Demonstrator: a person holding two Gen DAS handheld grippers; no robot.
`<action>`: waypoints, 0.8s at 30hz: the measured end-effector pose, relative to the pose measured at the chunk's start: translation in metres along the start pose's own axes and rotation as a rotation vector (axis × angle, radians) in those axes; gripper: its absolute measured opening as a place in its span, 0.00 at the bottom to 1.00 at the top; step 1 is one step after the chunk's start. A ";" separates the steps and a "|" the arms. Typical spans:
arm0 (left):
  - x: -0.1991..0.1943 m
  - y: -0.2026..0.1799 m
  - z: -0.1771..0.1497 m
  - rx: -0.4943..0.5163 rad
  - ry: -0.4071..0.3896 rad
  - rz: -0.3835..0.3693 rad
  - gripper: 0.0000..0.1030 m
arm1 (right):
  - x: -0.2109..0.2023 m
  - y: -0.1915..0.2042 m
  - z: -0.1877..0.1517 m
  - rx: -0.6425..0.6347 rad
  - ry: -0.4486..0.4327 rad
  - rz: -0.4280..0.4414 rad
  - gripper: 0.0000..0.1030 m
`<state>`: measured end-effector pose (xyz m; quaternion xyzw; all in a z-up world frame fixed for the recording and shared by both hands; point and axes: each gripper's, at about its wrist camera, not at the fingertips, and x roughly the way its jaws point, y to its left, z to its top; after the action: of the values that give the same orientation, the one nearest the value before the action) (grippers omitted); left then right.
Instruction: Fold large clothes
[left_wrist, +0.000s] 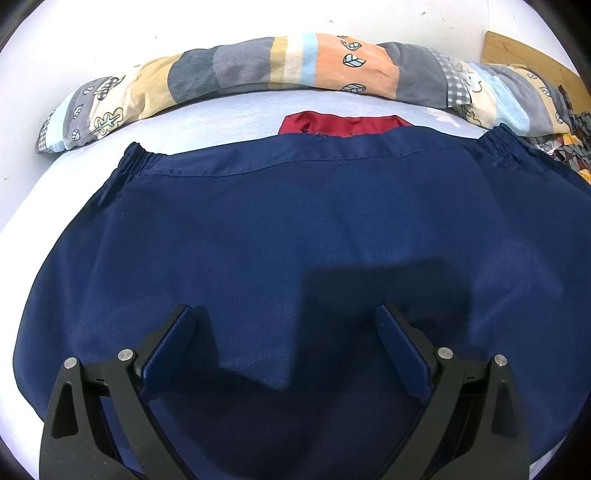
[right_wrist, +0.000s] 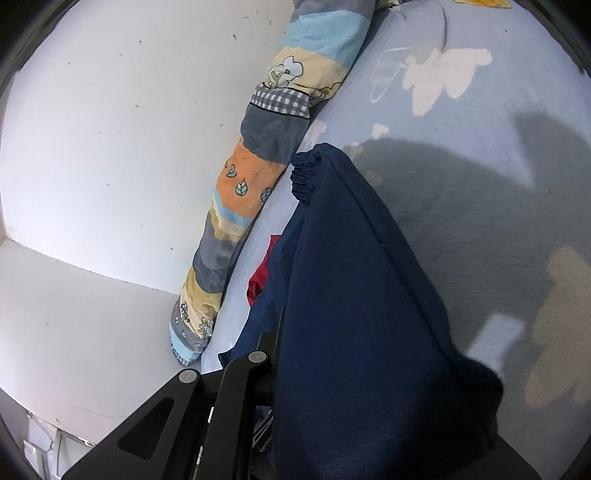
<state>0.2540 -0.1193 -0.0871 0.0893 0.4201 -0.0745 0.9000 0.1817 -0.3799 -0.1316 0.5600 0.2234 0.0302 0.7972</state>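
Note:
A large navy blue garment (left_wrist: 295, 229) with an elastic waistband lies spread on the bed, waistband at the far side. My left gripper (left_wrist: 286, 332) hovers just above its near part, jaws wide open and empty. In the right wrist view the same navy garment (right_wrist: 354, 295) is lifted and drapes over my right gripper (right_wrist: 295, 373). It hides the fingertips, and the jaws appear shut on its fabric. The gathered waistband corner (right_wrist: 306, 173) hangs at the far end.
A red cloth (left_wrist: 343, 123) peeks from behind the waistband. A long patchwork bolster (left_wrist: 258, 62) lies along the white wall. The pale blue bed sheet (right_wrist: 480, 184) has white cloud prints. Patterned clothes (left_wrist: 569, 147) pile at the right by a wooden headboard (left_wrist: 524, 51).

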 end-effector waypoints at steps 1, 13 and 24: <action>0.000 0.000 0.000 0.000 0.000 0.000 0.96 | 0.000 0.002 0.000 -0.008 -0.002 0.000 0.11; 0.000 0.000 -0.001 -0.001 0.001 -0.002 0.96 | -0.002 0.021 -0.004 -0.078 -0.021 0.009 0.11; -0.037 0.056 0.011 -0.103 -0.004 -0.028 0.96 | -0.004 0.057 -0.015 -0.152 -0.044 0.031 0.11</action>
<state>0.2510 -0.0652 -0.0463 0.0371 0.4229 -0.0654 0.9031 0.1836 -0.3470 -0.0822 0.5017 0.1940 0.0473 0.8417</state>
